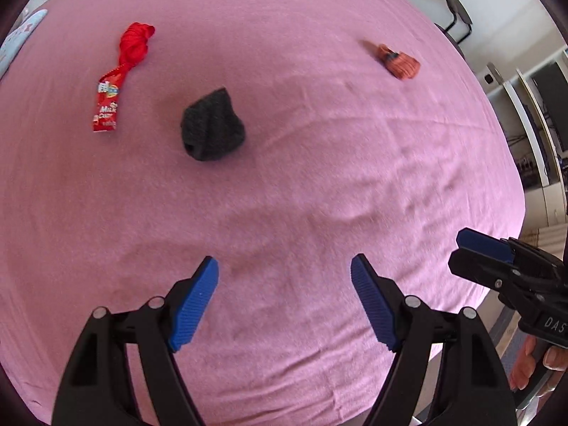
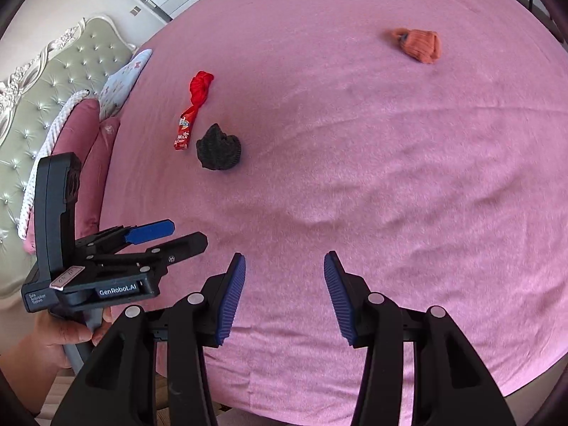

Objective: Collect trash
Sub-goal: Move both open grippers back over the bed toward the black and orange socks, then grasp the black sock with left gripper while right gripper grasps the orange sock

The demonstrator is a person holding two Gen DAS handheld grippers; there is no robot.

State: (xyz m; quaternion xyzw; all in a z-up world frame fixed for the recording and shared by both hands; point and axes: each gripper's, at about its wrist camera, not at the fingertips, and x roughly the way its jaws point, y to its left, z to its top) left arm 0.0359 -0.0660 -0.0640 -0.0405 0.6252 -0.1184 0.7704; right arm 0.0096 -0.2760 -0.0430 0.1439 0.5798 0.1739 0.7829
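A red candy wrapper lies twisted on the pink bed, far left; it also shows in the right wrist view. A black rolled sock lies just right of it, also in the right wrist view. An orange rolled sock lies far right, also in the right wrist view. My left gripper is open and empty over the near part of the bed. My right gripper is open and empty, to the right of the left one.
Pink and patterned pillows and a tufted green headboard stand at the bed's left end. A chair and shelving stand beyond the bed's right side. The bed's near edge lies just below both grippers.
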